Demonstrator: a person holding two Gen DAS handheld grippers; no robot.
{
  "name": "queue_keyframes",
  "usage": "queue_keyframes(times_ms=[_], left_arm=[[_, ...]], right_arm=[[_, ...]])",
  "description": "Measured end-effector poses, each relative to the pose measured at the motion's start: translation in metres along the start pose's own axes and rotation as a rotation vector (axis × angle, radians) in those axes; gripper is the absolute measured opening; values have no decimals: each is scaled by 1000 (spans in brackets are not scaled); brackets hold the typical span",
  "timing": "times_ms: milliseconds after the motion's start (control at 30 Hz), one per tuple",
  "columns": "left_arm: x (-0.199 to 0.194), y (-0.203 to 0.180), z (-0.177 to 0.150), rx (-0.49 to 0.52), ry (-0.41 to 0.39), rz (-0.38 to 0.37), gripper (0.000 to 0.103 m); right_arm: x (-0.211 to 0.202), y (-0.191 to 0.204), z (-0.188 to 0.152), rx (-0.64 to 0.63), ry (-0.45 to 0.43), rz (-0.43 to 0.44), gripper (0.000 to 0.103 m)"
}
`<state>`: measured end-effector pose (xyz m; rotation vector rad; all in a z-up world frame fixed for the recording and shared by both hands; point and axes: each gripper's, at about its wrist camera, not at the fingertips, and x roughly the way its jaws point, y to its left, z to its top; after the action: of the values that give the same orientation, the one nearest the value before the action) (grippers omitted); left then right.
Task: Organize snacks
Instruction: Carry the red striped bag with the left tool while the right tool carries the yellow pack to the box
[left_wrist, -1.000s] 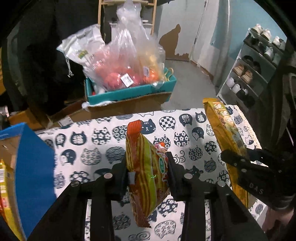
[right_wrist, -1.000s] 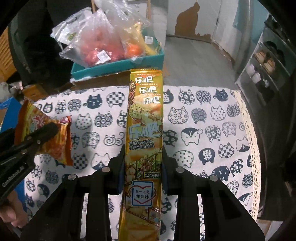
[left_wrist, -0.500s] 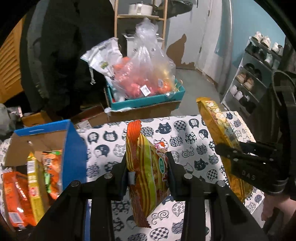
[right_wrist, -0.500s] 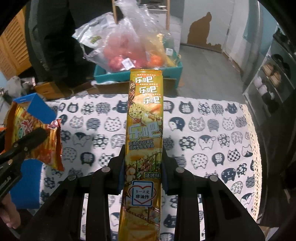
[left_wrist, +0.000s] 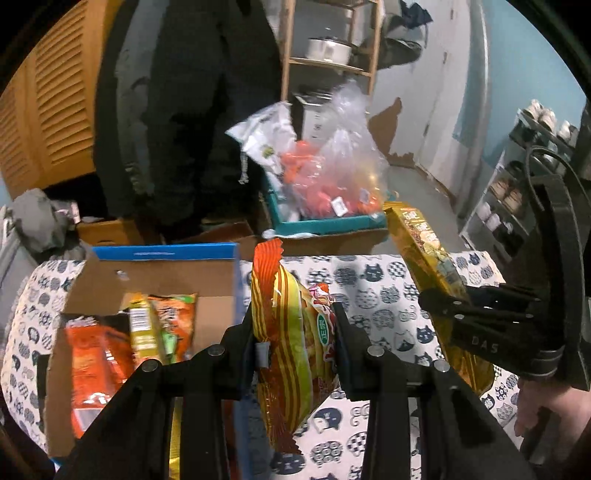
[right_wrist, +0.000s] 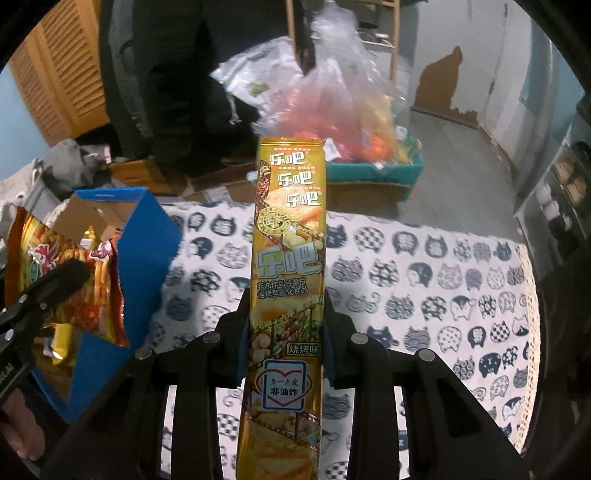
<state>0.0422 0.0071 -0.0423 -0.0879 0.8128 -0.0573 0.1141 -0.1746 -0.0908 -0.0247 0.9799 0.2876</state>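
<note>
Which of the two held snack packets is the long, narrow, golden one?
The golden chip packet in the right gripper. The packet in the left gripper is shorter, wider, and striped red and yellow.

"乐吧" and "非油炸" on the gold snack packet (right_wrist: 286, 280), "DAS" on the right hand-held gripper (left_wrist: 443, 306)

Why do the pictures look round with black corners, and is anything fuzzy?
Both wrist views come through a fisheye lens, so edges bend and corners go dark. Left wrist view: the clear bag looks smeary. Right wrist view: the gold packet is sharp; the background is blurred.
</note>
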Motion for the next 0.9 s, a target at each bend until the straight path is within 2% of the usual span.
queue_keyframes(times_ms=[300,667,700,733,767,800,833,900], left_arm=[[-1,51,-4,-82,16,50,36],[28,91,-19,-188,115,69,37],[28,94,-19,-196,120,70,40],[29,95,-19,-203,127,68,50],[28,96,-19,-213,135,68,65],[28,97,-19,-220,134,69,70],[25,98,-20,-228,125,76,74],[18,99,-20,-225,113,90,75]], right_arm=[[4,43,12,-37,7,63,29],[9,85,20,-84,19,97,29],[10,89,20,-88,21,101,29],[10,92,21,-90,22,104,29],[11,95,22,-92,24,109,29],[12,98,22,-96,26,114,29],[12,101,22,-100,26,116,29],[12,109,22,-111,29,120,29]])
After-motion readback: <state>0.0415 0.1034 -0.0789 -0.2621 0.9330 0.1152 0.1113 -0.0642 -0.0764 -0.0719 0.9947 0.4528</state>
